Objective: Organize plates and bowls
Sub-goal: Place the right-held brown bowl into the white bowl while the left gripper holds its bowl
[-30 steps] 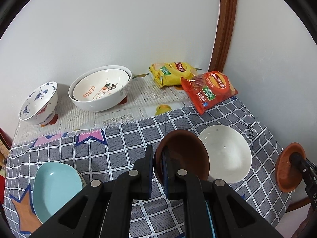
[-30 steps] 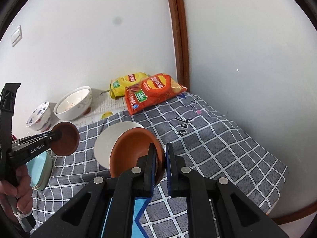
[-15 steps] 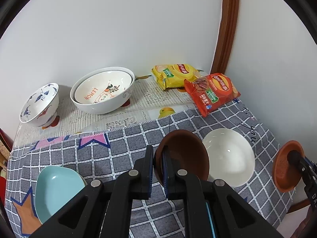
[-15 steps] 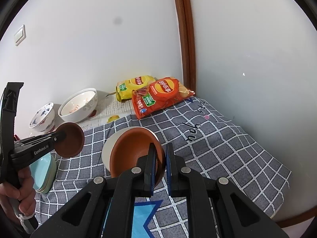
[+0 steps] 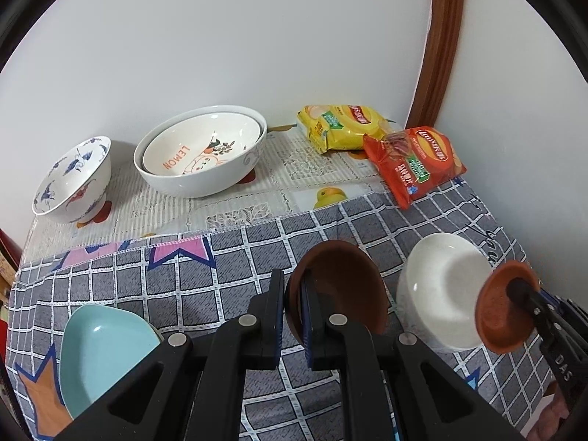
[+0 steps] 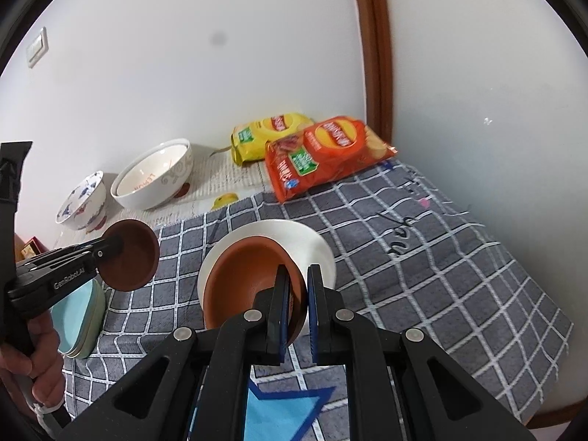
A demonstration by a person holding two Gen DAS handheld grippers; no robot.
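Brown bowls (image 5: pixel 341 286) (image 6: pixel 250 279) sit clamped by the rim in both tongs (image 5: pixel 292 294) (image 6: pixel 298 294).

Setting: a home, at a table pushed into a room corner. Evidence — a grey checked tablecloth (image 5: pixel 228 257) over a printed lace-pattern cover (image 5: pixel 294 169), 2 crisp bags (image 6: pixel 323 154), household bowls (image 5: pixel 202 150) against a plain white wall (image 5: pixel 220 36), a wooden door frame (image 6: pixel 375 55) and a wall switch (image 6: pixel 36 47).
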